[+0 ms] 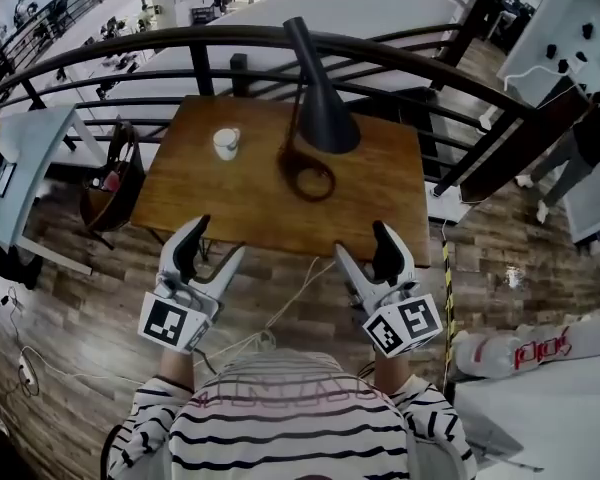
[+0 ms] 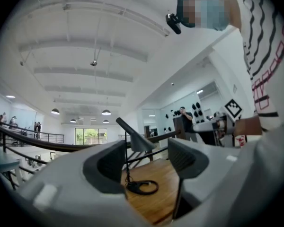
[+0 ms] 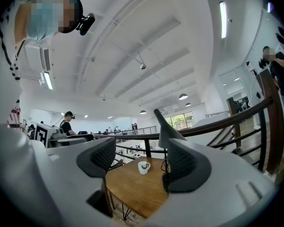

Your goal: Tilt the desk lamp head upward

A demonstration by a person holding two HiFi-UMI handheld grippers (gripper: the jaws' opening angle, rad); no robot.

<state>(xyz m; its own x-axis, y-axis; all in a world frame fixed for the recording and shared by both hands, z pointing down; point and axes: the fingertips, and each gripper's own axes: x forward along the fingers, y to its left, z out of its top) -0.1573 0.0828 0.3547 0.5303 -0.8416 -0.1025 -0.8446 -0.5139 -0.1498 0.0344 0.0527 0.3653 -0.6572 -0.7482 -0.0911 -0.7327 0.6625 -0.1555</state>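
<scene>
Desk lamp head [image 1: 324, 116] is noted over the far half of the worktop [image 1: 230, 208], cone tipped downward above its ring base [image 1: 308, 178]; a cup [image 1: 226, 143] is set well apart to its left. Left gripper [image 1: 218, 240] and right gripper [image 1: 360, 240] are held short of the near edge, jaws wide, nothing between them. The approach is judged in hand. Next, a forward reach is called for, with the cone gripped and the base steadied.

surface [image 1: 205, 203]: brown wood, smooth, faint sheen
lamp [image 1: 323, 116]: black, matt, metal by its look
cup [image 1: 226, 143]: white, glossy
my left tool [image 1: 220, 238]: grey matt plastic
my right tool [image 1: 360, 240]: the same grey matt plastic
</scene>
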